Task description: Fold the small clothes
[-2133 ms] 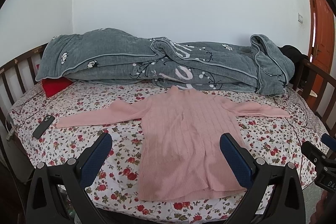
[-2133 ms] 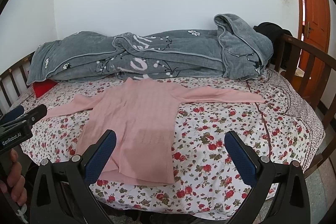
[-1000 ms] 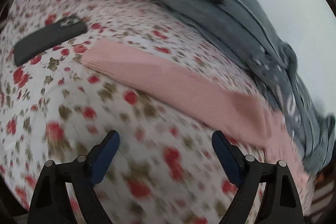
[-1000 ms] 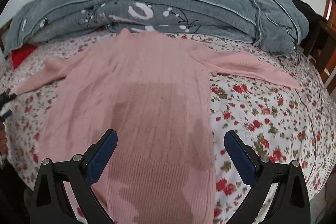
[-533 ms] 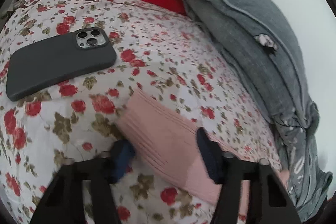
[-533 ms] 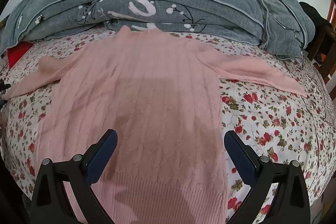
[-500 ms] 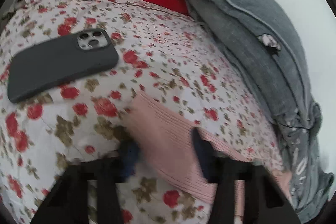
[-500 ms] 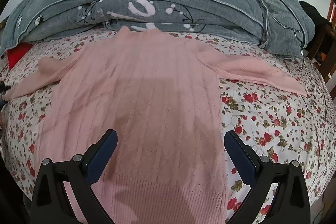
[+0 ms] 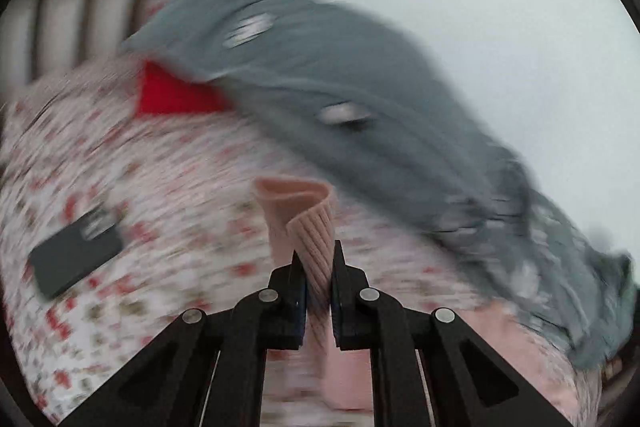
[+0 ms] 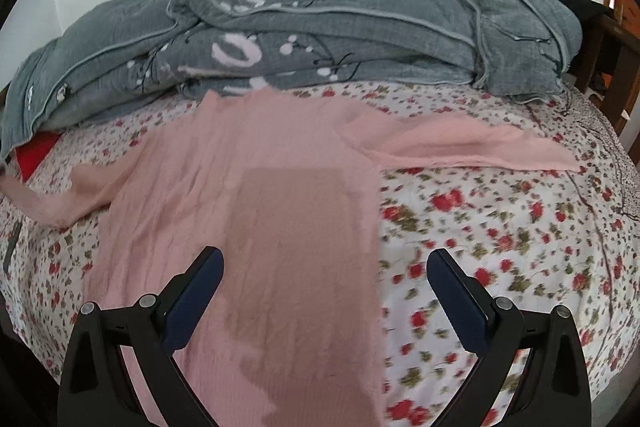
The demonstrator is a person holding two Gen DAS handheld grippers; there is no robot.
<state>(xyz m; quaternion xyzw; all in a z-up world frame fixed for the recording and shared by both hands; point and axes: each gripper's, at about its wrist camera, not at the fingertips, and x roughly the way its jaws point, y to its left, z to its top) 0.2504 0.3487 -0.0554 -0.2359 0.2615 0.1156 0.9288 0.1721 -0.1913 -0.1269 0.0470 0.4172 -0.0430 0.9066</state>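
Left gripper (image 9: pixel 318 267) clamped on the cuff end of the left sleeve (image 9: pixel 308 223) of a pink ribbed sweater (image 10: pixel 256 211); jaws nearly together w/ the knit pinched between them, cuff standing up above the tips and curled over, i.e. lifted clear of the floral bedsheet (image 10: pixel 500 227). Gripping at the cuff gives the longest lever for swinging the sleeve across the body, which is prob. why the hold is there and not mid-sleeve. Left view is motion-blurred, so the exact fabric depth between the jaws can't be judged. Right gripper (image 10: pixel 324 291) hangs over the lower torso w/ jaws wide apart, holding nothing; its shadow falls on the knit. Sweater lies flat, front up, in the middle of the bed, neck toward the grey quilt (image 10: pixel 320 27) bunched along the wall, right sleeve (image 10: pixel 480 147) stretched out straight on the sheet. In the right view the left sleeve rises off the sheet toward the frame edge, consistent w/ the lift. Dark phone (image 9: pixel 76 251) rests on the sheet well apart from the cuff; red cloth (image 9: pixel 172 95) peeks from under the quilt. Judged stage: first sleeve fold started, body folds not yet made. Risk: loose knit may slip or stretch if pulled fast.
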